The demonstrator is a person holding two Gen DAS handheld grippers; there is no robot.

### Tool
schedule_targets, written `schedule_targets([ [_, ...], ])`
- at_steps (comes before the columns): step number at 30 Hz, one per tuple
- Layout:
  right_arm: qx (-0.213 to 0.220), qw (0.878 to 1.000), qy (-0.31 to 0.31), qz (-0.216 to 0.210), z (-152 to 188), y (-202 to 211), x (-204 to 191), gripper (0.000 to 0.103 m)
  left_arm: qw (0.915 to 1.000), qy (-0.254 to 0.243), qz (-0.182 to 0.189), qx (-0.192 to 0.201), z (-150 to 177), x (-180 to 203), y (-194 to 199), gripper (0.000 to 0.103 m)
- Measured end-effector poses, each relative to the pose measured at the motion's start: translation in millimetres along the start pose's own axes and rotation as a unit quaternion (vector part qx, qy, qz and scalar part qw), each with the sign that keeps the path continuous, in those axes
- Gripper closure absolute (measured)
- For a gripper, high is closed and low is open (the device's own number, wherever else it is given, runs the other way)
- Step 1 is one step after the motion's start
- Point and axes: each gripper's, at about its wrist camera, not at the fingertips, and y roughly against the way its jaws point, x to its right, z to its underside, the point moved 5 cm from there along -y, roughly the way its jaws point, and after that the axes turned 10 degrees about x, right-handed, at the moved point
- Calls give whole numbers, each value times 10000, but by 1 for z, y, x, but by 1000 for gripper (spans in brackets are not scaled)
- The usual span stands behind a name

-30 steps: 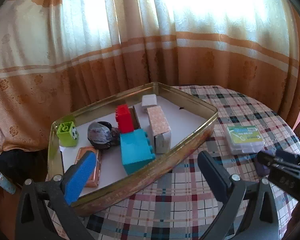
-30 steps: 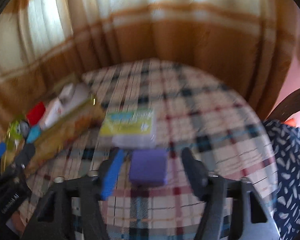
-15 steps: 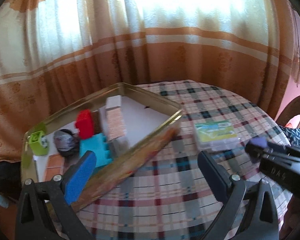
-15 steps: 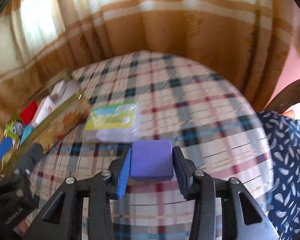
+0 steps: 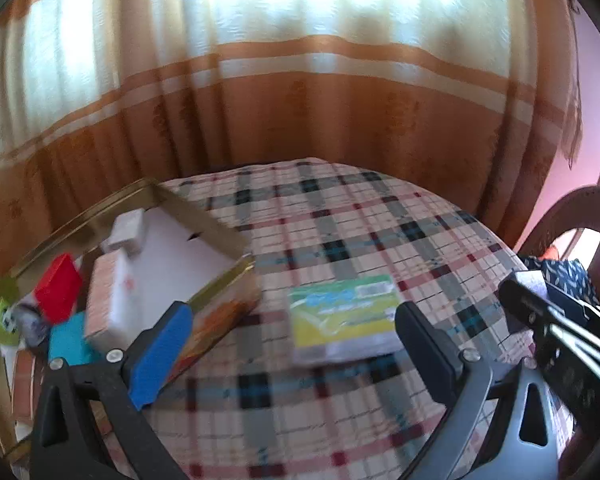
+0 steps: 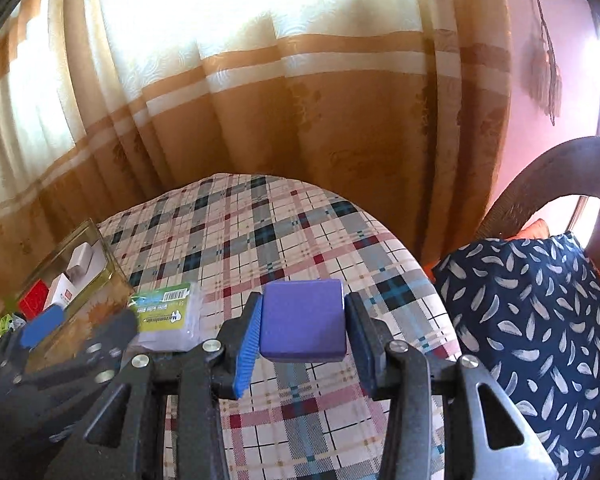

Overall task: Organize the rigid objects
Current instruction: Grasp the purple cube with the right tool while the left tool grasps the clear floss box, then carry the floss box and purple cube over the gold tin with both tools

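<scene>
left view: my left gripper (image 5: 292, 344) gapes empty over the packet (image 5: 342, 318) beside the tin (image 5: 220, 236) | right view: my right gripper (image 6: 302, 330) clamps the purple block (image 6: 303, 322) above the tablecloth (image 6: 260, 232) | risk: I judge both tools could collide converging on the tin, knocking the block loose

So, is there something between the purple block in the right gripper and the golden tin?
Yes. The clear plastic box with a green label lies on the tablecloth between the purple block and the golden tin, and the open left gripper hovers there too.
</scene>
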Motion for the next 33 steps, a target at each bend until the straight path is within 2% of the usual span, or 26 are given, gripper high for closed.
schedule_targets([
  [7, -40, 9998, -174, -23, 4, 0, 3, 59, 9993, -30, 92, -360, 1, 22, -30, 1],
  [10, -74, 9998, -192, -63, 5, -1, 3, 59, 9979, -72, 50, -641, 7, 29, -42, 1],
  [12, -102, 9997, -183, -88, 6, -1, 2, 59, 9967, -26, 39, -815, 11, 30, -49, 4],
  [14, -131, 9997, -182, -108, 7, -2, 2, 59, 9947, -8, 70, -1029, 16, 31, -55, 14],
  [17, -136, 9997, -198, -101, 7, -3, 3, 59, 9940, 238, 203, -1051, 18, 29, -54, 18],
  [28, -74, 9998, -160, 8, 7, -2, 4, 59, 9941, 201, 261, -1035, 20, 24, -41, 19],
  [33, 12, 9999, -72, 75, 6, 1, 2, 59, 9964, 390, 206, -717, 15, 19, -27, 19],
])
